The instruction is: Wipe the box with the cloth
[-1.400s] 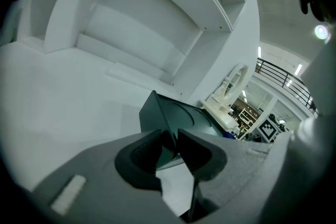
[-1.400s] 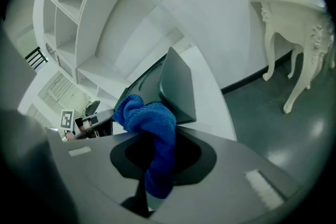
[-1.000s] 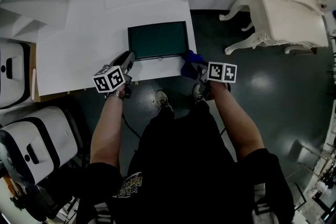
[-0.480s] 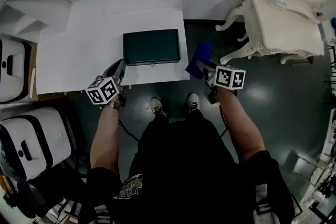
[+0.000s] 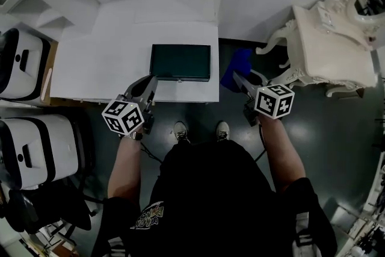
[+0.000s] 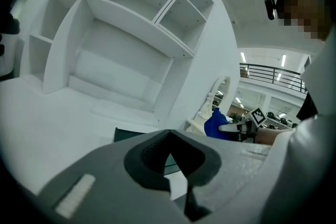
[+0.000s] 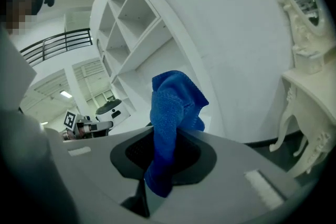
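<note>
Two white-and-black machines [image 5: 27,63] stand well to the left of the left gripper. White table [image 5: 96,63]: extends ahead of and to the left of the left gripper, with white shelving [image 6: 131,23] rising behind it. Left gripper [image 5: 150,82]: jaws closed together, nothing between them, tips over the table's near edge. Box [image 5: 180,62]: dark green, flat on the table near its front edge, just ahead and right of the left gripper's tips; contact cannot be made out. It lies to the left of the right gripper and apart from it. Right gripper [image 5: 239,77]: held beyond the table's right edge above the dark floor [image 5: 313,129], jaws clamped on the cloth [image 5: 236,63]. The cloth is blue, bunched, and stands up past the jaw tips, clear of the box. Ornate white dressing table [image 5: 337,45]: to the right of the right gripper.
</note>
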{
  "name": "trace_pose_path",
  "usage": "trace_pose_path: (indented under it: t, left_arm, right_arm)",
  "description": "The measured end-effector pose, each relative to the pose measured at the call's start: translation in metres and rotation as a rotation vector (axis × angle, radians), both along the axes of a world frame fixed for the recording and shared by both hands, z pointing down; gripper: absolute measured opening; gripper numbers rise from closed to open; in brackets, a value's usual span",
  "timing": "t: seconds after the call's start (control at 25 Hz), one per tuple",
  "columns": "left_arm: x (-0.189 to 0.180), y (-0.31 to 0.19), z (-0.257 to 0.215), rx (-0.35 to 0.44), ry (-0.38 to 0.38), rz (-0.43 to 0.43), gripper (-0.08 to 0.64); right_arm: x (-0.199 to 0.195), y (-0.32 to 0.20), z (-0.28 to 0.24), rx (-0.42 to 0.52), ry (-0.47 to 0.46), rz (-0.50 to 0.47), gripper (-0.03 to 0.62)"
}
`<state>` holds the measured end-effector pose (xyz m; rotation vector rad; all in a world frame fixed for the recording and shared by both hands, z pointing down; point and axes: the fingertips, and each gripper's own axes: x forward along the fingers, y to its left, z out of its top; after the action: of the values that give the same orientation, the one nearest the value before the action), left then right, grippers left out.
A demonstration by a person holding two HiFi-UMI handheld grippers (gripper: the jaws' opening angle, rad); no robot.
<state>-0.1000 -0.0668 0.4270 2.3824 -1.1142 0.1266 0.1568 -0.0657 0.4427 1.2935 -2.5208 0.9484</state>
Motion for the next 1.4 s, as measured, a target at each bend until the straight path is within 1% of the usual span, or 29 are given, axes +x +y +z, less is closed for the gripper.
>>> trace_pose_path:
  t: [0.16,0.32,0.48,0.68,0.88,1.2,1.4]
  left_arm:
    - [0.019,0.018,-0.018,0.004,0.011,0.026,0.002]
    - [0.038,0.039,-0.022,-0.01,0.01,0.047,0.002]
    - [0.058,0.058,-0.019,-0.039,0.043,0.063,0.002]
    - [0.075,0.079,-0.008,-0.061,0.054,0.092,0.003]
    - [0.08,0.085,-0.004,-0.06,0.055,0.064,0.003]
    - [0.083,0.092,-0.011,-0.04,0.053,0.021,0.003]
    - [0.086,0.097,-0.012,-0.037,0.053,0.005,0.002]
  right_arm:
    - [-0.001,0.001,-0.028,0.094,0.051,-0.062,0.094]
    - [-0.004,0.006,-0.043,0.13,0.052,-0.104,0.094]
    - [-0.006,0.013,-0.044,0.124,0.042,-0.132,0.093]
    - [-0.011,0.026,-0.033,0.095,0.037,-0.17,0.094]
    - [-0.018,0.039,-0.025,0.075,0.021,-0.218,0.092]
    - [-0.03,0.048,-0.026,0.085,0.021,-0.311,0.092]
    - [-0.034,0.05,-0.026,0.083,0.022,-0.351,0.092]
